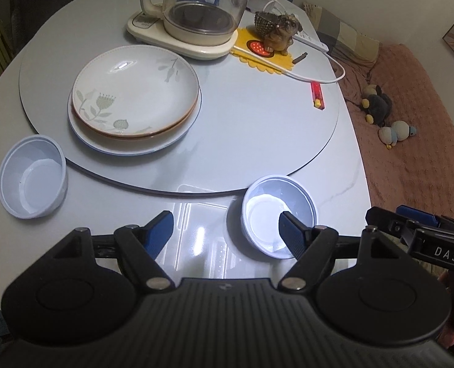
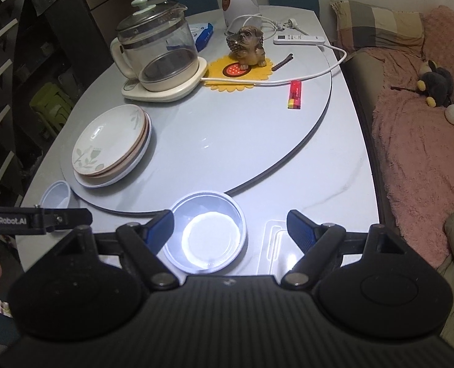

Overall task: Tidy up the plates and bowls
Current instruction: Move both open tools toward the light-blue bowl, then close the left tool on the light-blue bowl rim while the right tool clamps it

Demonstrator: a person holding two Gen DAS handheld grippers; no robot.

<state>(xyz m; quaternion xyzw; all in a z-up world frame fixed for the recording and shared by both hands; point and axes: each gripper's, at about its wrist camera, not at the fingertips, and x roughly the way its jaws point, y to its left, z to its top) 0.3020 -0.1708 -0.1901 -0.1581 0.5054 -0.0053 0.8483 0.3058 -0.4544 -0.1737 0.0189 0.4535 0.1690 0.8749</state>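
Left wrist view: the left gripper [image 1: 225, 230] hangs over the near edge of the white table [image 1: 104, 214] with its jaws spread wide and nothing between them. Its right finger [image 1: 291, 233] shows in front of a small white bowl [image 1: 277, 214] standing just off the turntable [image 1: 242, 128]; whether it touches the bowl cannot be told. A second white bowl [image 1: 32, 176] sits well to the left, also off the turntable. On the turntable lies a stack of plates [image 1: 133, 99], a flowered one on top. Behind them stand a glass kettle [image 1: 196, 3] and a dog figurine [image 1: 277, 32] on a yellow mat [image 1: 267, 55]. Part of the right gripper [image 1: 417, 233] shows at the right edge.

Right wrist view: the right gripper [image 2: 230, 230] also has its jaws wide apart, holding nothing. The near bowl [image 2: 208, 233] lies between the fingers toward the left one, brightly lit inside. The plate stack [image 2: 112, 145] and the other bowl [image 2: 56, 194] sit to the left. A red lighter [image 2: 295, 94] lies on the turntable [image 2: 227, 141].
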